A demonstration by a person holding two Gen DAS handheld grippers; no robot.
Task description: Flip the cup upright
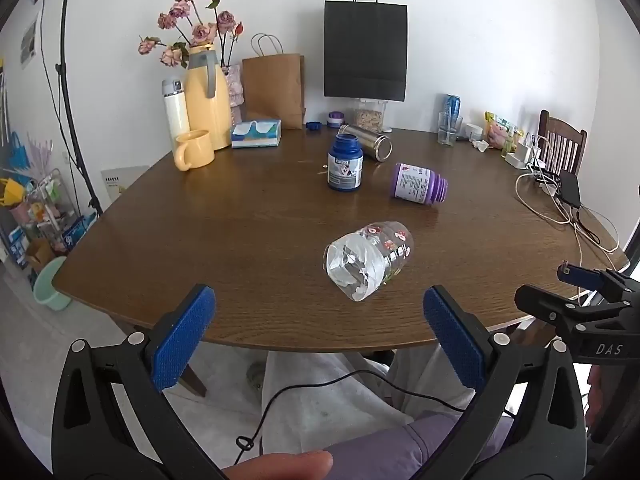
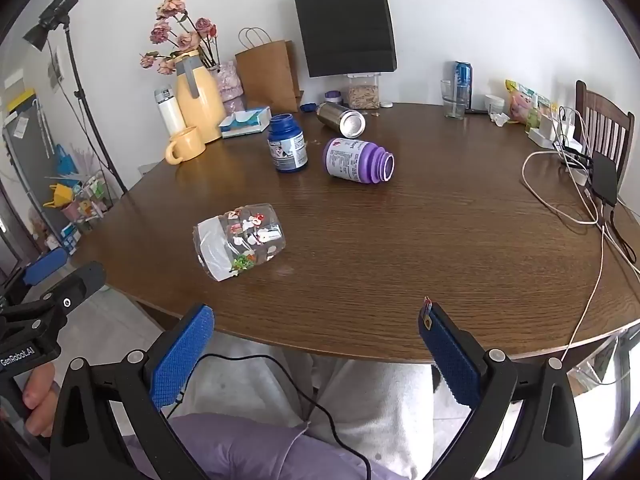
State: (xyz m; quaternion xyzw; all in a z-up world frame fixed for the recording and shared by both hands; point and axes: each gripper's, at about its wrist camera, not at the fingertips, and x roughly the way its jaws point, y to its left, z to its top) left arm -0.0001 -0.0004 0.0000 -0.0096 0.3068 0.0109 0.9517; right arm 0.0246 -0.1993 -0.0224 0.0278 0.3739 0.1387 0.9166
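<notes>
A clear glass cup (image 1: 370, 264) with small printed pictures lies on its side on the round wooden table (image 1: 240, 240), its mouth turned toward me. It also shows in the right wrist view (image 2: 240, 240). My left gripper (image 1: 320, 340) is open and empty, held at the table's near edge just short of the cup. My right gripper (image 2: 316, 352) is open and empty, at the near edge to the right of the cup. The right gripper's tip shows at the right of the left wrist view (image 1: 576, 276).
A purple bottle (image 1: 420, 184) and a steel tumbler (image 1: 368, 142) lie on their sides beyond the cup. A blue bottle (image 1: 345, 164) stands upright. A yellow mug (image 1: 194, 150), yellow jug, tissue box and paper bags stand at the back. Cables (image 1: 560, 200) lie at the right.
</notes>
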